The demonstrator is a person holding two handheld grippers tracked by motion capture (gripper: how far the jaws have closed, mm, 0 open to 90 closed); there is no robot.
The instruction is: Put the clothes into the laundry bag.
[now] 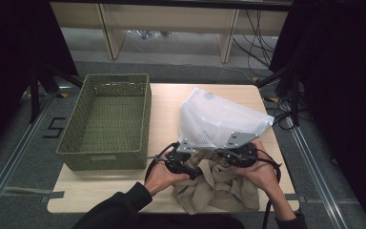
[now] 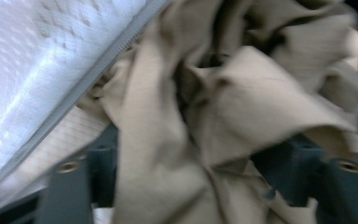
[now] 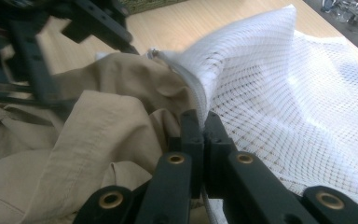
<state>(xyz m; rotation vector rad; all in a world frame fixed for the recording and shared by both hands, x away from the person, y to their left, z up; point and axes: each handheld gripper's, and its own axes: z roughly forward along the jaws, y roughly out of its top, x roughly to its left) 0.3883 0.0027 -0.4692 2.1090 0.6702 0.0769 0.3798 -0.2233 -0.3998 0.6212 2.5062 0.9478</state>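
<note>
Pale tabletop (image 1: 167,102) at frame centre carries a white mesh bag (image 1: 219,119). Right tongs (image 3: 200,123) clamp its zipper edge; left tongs (image 2: 191,182) straddle beige cloth (image 1: 217,188), jaws apart. Feed cloth gradually, keeping the mouth wide.

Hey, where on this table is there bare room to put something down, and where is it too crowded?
Free: the tabletop strip between the green woven basket and the white mesh bag, the near-left edge in front of the basket, and the basket's empty inside. Crowded: the near-right area, where the beige garment, left claw and right claw bunch together.
</note>
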